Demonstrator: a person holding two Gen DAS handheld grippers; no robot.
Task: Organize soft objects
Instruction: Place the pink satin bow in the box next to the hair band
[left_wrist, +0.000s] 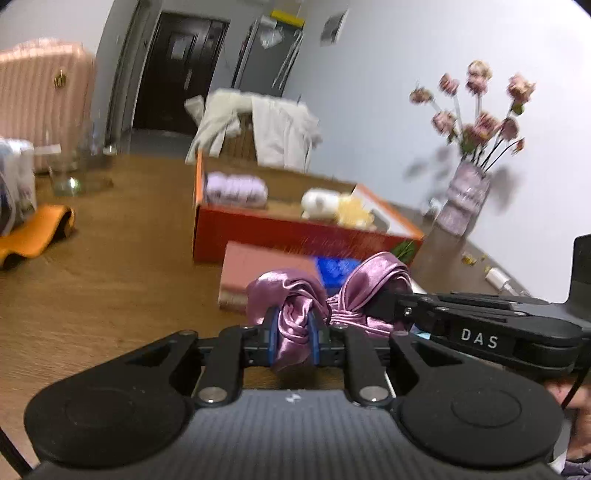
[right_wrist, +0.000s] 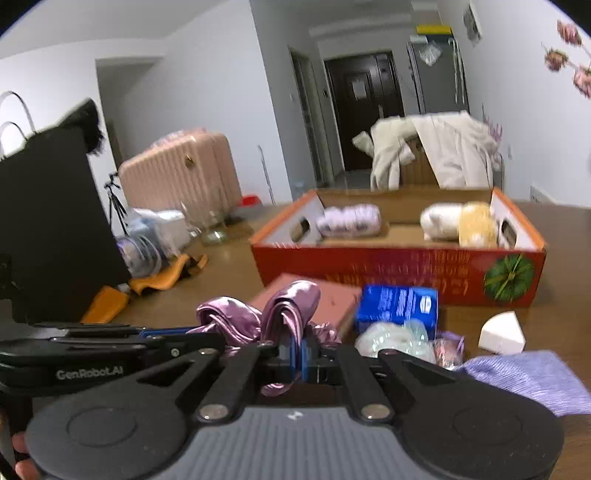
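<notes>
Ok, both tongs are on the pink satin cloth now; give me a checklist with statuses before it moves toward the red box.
1. Left tongs shut on the pink satin cloth: ok.
2. Right tongs shut on the cloth: ok.
3. Cloth lifted off the wooden table: cannot tell.
4. Free floor space in the red box, between the lilac roll and the white and yellow plush items: ok.
5. Pictures sharp: not ok, motion blur.

Left gripper (left_wrist: 293, 334): I have its fingers pinched tight on the pink satin cloth (left_wrist: 295, 306).
Right gripper (right_wrist: 299, 356): I have it clamped on the same cloth, crossing in from the right of my left one.
</notes>
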